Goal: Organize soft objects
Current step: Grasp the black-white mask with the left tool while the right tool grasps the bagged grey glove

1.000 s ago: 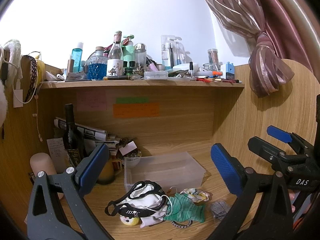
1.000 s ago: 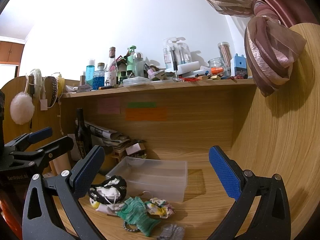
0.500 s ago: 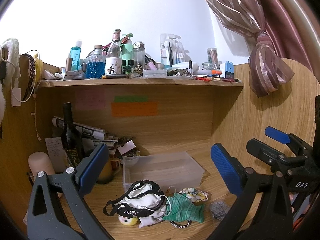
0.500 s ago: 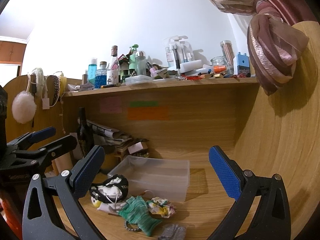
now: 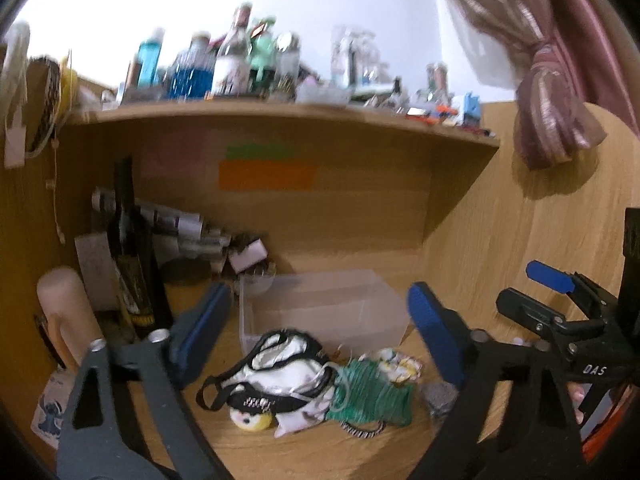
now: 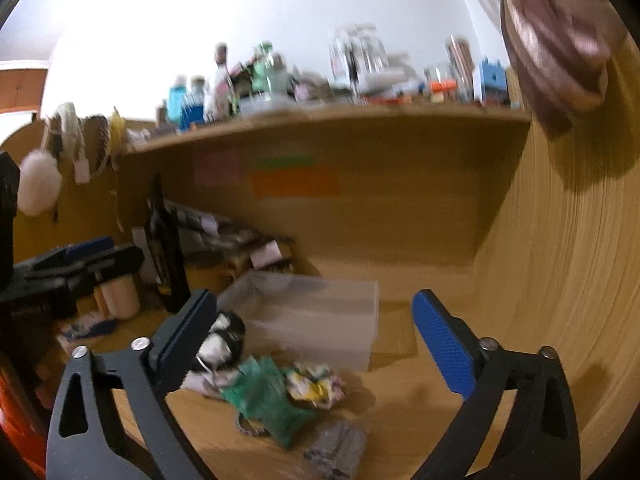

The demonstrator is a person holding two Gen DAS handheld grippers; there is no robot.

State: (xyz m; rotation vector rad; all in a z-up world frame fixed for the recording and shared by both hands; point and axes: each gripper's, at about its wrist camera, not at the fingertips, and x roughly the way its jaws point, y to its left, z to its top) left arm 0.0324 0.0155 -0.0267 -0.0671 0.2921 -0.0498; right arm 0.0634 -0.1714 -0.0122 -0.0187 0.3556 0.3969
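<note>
Green knit cloth [image 5: 370, 390] crumpled beside black-white pouch [image 5: 280, 368], before clear bin [image 5: 320, 308].

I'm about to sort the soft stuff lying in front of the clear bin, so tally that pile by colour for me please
Black and white: 1, the strappy cloth bundle
Green: 1, the knitted cloth
Yellow and white patterned: 1, the crumpled cloth
Grey: 1, the small cloth
Yellow: 1, the small plush
Total: 5, all on the desk outside the clear bin; anything buried underneath can't be seen.
</note>
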